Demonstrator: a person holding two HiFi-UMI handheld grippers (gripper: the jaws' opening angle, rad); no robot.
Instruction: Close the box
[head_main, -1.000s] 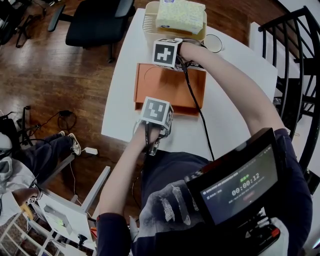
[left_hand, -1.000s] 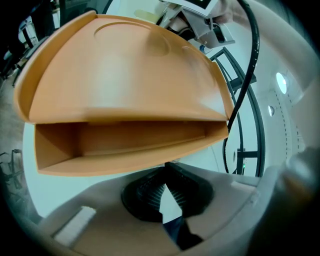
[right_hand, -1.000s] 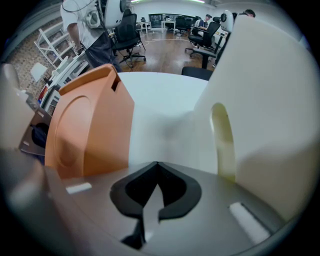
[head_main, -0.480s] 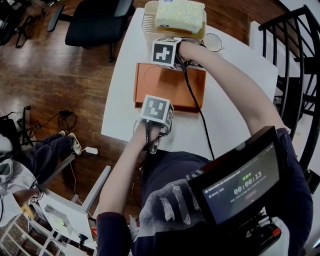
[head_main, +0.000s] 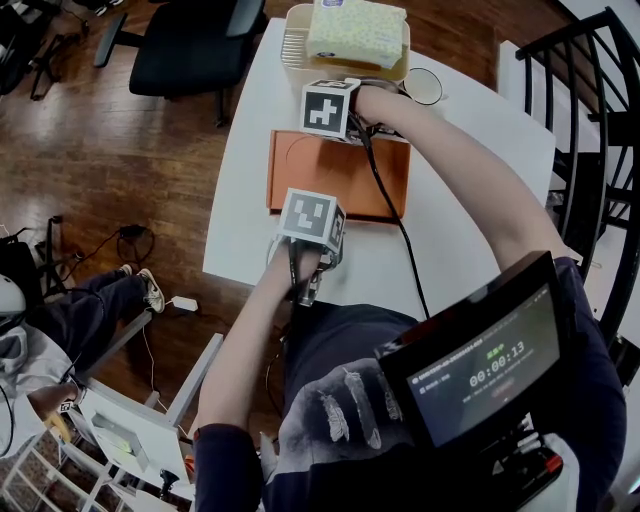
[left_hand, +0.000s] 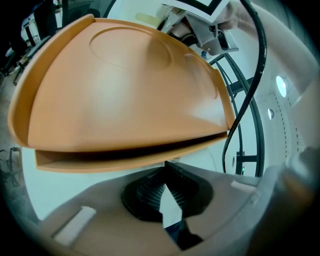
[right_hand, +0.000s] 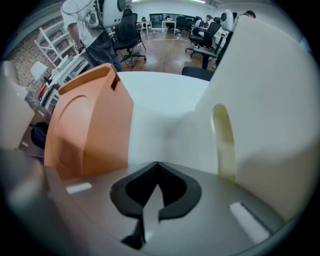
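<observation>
Two grippers were placed at opposite edges of an orange box (head_main: 340, 178) in the middle of the head view.
The box was seen lying on the white table (head_main: 238, 215), lid down, with a thin dark gap along its near edge. The left gripper (left_hand: 166, 167) was held just below that edge with its jaws pressed together on nothing. The right gripper (right_hand: 157, 169) was likewise closed and empty at the far edge, beside a cream basket (right_hand: 260, 100) at upper centre.

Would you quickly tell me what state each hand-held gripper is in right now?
Left hand-held gripper: closed, holding nothing.
Right hand-held gripper: closed, holding nothing.
</observation>
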